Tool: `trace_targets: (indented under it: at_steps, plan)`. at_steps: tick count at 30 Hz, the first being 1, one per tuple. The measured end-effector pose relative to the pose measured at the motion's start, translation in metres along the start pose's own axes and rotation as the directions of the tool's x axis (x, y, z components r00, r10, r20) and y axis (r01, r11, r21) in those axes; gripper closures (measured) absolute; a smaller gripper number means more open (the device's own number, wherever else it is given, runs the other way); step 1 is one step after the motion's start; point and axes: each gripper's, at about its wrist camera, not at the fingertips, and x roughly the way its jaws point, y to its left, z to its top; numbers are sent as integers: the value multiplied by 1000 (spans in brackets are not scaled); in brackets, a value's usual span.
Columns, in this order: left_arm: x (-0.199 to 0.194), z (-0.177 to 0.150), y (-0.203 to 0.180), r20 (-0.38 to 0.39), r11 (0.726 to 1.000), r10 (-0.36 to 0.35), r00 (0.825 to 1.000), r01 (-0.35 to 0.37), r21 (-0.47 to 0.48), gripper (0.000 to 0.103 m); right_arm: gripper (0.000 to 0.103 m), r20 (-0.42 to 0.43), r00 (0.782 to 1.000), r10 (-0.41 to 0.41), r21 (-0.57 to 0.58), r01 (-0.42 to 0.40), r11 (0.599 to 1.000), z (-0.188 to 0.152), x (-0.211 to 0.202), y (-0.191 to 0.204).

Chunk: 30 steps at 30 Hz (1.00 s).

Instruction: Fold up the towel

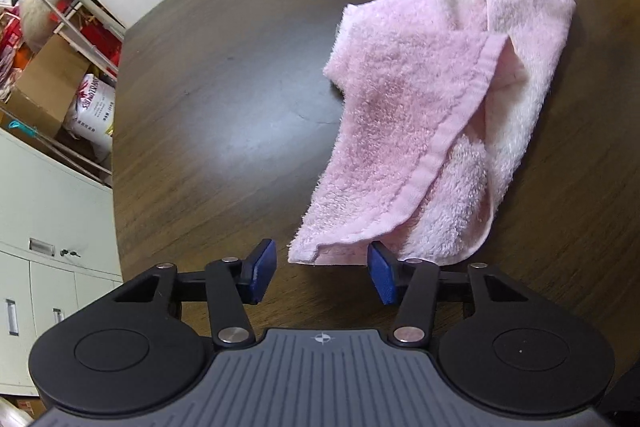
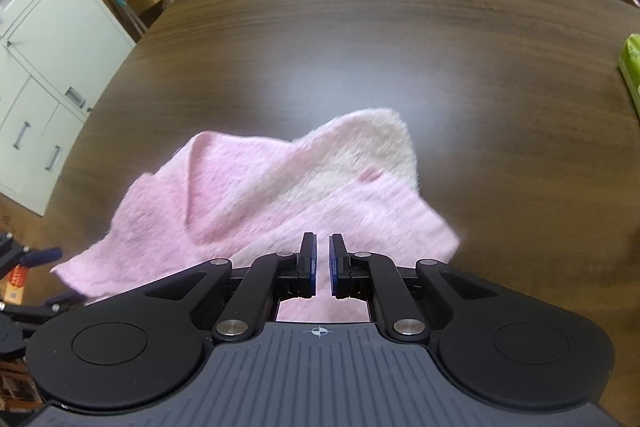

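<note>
Both tools you carry look alike: your left gripper (image 1: 322,273) and right gripper (image 2: 322,265) have black linkage arms with silver rivets, blue pads (image 1: 262,269) on the fingers, two round black discs, and a grey ribbed body marked with a small crosshair.

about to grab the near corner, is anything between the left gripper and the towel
Nothing visible. The left gripper has its jaws apart at the pink towel's near corner, with only bare table around it.
</note>
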Motion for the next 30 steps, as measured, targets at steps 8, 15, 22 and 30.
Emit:
trace_targets:
  at_steps: [8, 15, 22, 30]
  plan:
    - [2, 4, 2, -14, 999, -47, 999, 47, 13, 73, 78, 14, 988, -153, -100, 153, 983, 16, 16, -6]
    - [4, 7, 8, -25, 999, -44, 999, 44, -13, 86, 72, 22, 990, -142, -130, 144, 981, 23, 26, -3]
    - [2, 10, 11, -21, 998, -51, 998, 51, -30, 90, 72, -15, 983, -183, -135, 179, 975, 29, 47, 11]
    - [-5, 11, 11, -4, 997, -76, 997, 76, -33, 96, 96, -6, 984, -177, -35, 177, 984, 26, 51, 4]
